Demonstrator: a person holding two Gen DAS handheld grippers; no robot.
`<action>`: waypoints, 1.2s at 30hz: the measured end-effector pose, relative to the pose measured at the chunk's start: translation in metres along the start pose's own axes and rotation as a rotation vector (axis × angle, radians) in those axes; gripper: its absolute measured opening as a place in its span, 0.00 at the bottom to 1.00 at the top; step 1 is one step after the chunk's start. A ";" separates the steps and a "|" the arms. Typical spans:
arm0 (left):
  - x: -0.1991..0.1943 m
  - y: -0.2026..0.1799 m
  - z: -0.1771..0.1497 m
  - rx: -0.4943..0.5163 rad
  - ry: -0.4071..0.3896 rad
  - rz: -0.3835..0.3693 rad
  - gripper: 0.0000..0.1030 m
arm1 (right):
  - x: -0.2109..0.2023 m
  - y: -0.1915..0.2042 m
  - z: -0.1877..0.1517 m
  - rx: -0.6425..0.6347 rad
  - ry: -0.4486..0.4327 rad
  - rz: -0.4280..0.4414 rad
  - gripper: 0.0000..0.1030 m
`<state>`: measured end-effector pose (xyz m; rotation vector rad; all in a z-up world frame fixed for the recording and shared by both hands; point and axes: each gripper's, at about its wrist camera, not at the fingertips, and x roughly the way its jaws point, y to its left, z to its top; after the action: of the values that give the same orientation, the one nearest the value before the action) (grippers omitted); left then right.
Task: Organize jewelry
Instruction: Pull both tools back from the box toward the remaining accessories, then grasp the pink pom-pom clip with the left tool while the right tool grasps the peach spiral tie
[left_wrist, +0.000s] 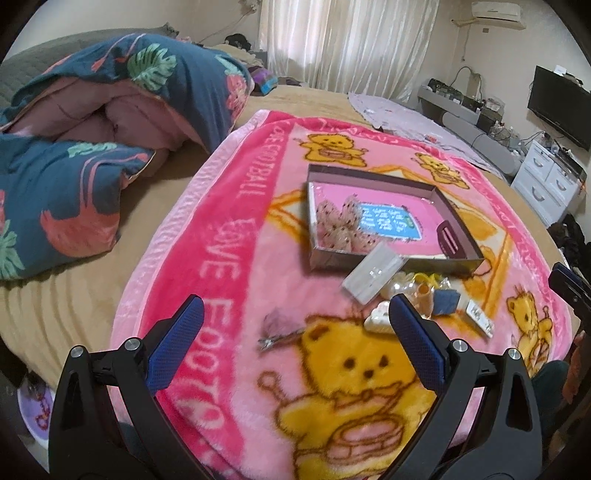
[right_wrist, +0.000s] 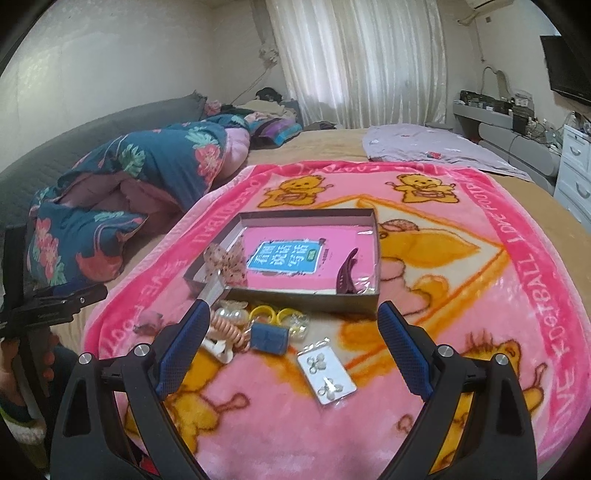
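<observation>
A shallow cardboard box (left_wrist: 460, 218) (right_wrist: 306, 295) lies on a pink bear blanket (left_wrist: 236, 258) (right_wrist: 461, 332). Inside it sit a dotted bow (left_wrist: 341, 221) (right_wrist: 223, 260) and a dark purple hair clip (left_wrist: 448, 238) (right_wrist: 347, 275). In front of the box is a pile: a clear case (left_wrist: 373, 273), yellow rings (right_wrist: 275, 314), a coiled hair tie (right_wrist: 227, 326), a blue pouch (left_wrist: 445, 301) (right_wrist: 269, 338), a white claw clip (left_wrist: 378, 319), an earring card (left_wrist: 480, 317) (right_wrist: 327, 373). A fluffy pink clip (left_wrist: 277, 328) lies apart. My left gripper (left_wrist: 295, 317) and right gripper (right_wrist: 291, 321) hover open above the blanket, holding nothing.
A folded floral duvet (left_wrist: 92, 122) (right_wrist: 140, 173) lies on the left of the bed. A lilac sheet (right_wrist: 424, 147) covers the far right. White drawers (left_wrist: 550, 177) and a wall television (left_wrist: 557, 107) stand at the right. A person's hand (right_wrist: 22, 365) holds the other gripper.
</observation>
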<state>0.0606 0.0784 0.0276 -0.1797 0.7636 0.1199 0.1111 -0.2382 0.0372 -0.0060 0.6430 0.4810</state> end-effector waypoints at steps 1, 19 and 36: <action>0.001 0.002 -0.003 -0.002 0.006 0.005 0.91 | 0.000 0.002 -0.001 -0.005 0.003 -0.001 0.89; 0.021 0.024 -0.030 -0.014 0.100 0.054 0.91 | 0.028 0.051 -0.023 -0.146 0.099 0.050 0.89; 0.057 0.037 -0.041 -0.068 0.180 0.033 0.91 | 0.080 0.080 -0.037 -0.231 0.179 0.080 0.89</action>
<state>0.0675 0.1083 -0.0453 -0.2451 0.9428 0.1628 0.1107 -0.1384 -0.0269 -0.2449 0.7621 0.6347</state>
